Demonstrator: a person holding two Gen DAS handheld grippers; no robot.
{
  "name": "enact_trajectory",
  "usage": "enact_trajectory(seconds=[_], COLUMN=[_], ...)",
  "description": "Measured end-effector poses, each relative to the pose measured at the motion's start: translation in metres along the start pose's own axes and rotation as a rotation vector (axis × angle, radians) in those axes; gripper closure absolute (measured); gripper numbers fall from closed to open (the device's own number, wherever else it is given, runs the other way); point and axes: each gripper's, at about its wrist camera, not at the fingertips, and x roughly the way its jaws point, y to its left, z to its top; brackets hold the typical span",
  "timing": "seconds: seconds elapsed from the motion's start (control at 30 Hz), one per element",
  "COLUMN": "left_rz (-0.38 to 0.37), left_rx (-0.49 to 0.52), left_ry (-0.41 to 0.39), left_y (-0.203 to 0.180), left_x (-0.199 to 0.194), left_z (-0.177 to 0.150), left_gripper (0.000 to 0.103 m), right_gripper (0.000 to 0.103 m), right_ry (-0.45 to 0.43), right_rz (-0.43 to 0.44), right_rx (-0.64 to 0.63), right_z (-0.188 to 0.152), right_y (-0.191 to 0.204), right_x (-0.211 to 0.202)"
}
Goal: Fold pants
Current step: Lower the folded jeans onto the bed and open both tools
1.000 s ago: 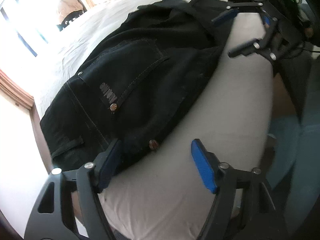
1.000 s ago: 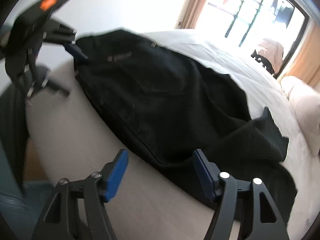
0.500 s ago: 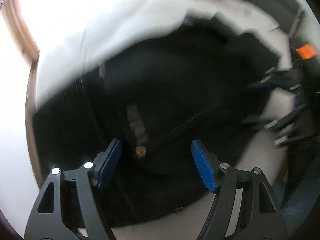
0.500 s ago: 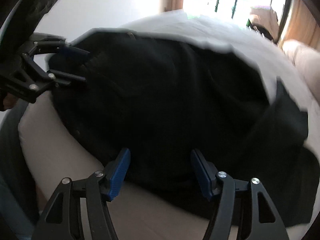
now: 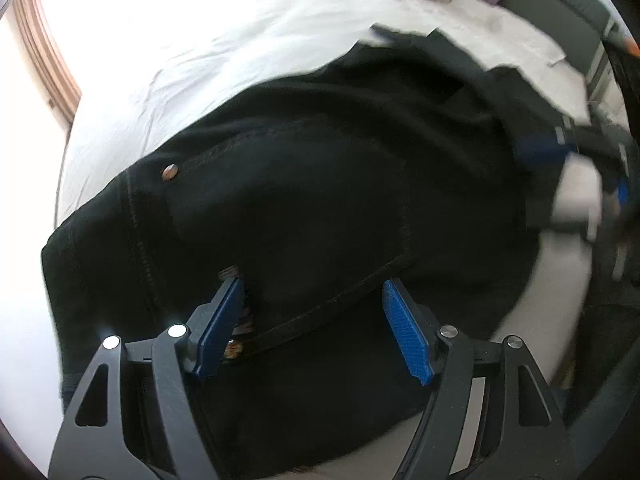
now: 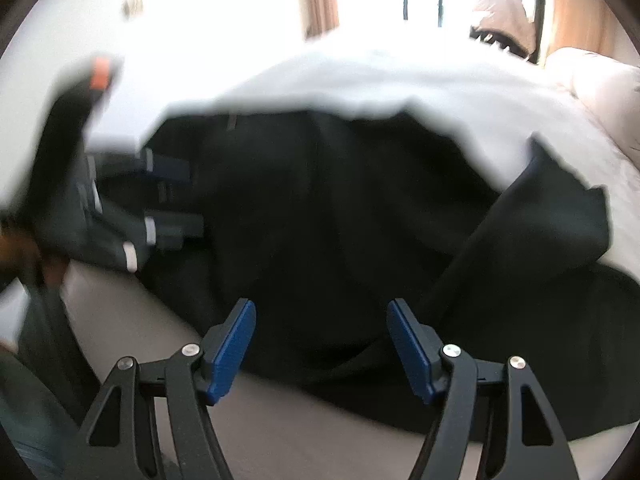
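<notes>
Pants (image 5: 320, 200), black denim, lie spread on the white bed (image 5: 200, 60), hard by its near edge, their long axis running along that edge from the waist end to the legs; the left gripper (image 5: 312, 320) hangs over the waist end, a stitched pocket seam crossing between its parted blue pads, nothing clamped; the right gripper (image 6: 320, 340) sits further along the pants toward the legs, its jaws opening, their tips over the cloth's near edge, no pinch showing; each hand looks equally near its own end, so a two-handed lift seems likely. A copper rivet (image 5: 171, 171) shines beside the pocket corner; motion blur smears the right view, and the leg ends there are hard to make out.
</notes>
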Motion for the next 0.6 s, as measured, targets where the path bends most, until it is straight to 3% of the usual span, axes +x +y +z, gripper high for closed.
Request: enact_trajectory(seconds=[0.07,0.13,0.2,0.27,0.43,0.6], left_rz=[-0.004,-0.003,-0.012,-0.011,0.007,0.020], left_rx=[-0.009,-0.022,-0.061,-0.096,-0.114,-0.098], left_ry=[-0.045,-0.092,-0.099,-0.081,-0.001,-0.002], left_y=[-0.006,-0.013,-0.016,-0.012,-0.015,-0.016], left_x=[-0.009,-0.013,-0.006,0.011,0.050,0.061], left_z=[0.008,0.022,0.034,0.046,0.060,0.057], left_gripper=[0.032,0.032,0.032,0.032,0.032,0.031], right_gripper=[0.031,0.030,0.030,0.030,0.033,0.034], right_ry=[-0.080,-0.089,-0.056,-0.005,0.085,0.171], right_rz=[-0.035,-0.105,-0.230,-0.290,-0.338,-0.385], right_rx=[0.084,0.169,0.253,0.322,0.346,0.371], right_z=[0.031,0.057,0.091,0.115,0.151,0.164], right_y=[-0.038,-0.079,-0.130,-0.175,-0.224,-0.249], right_x=[-0.026,-0.030,-0.019,0.001,0.051,0.099])
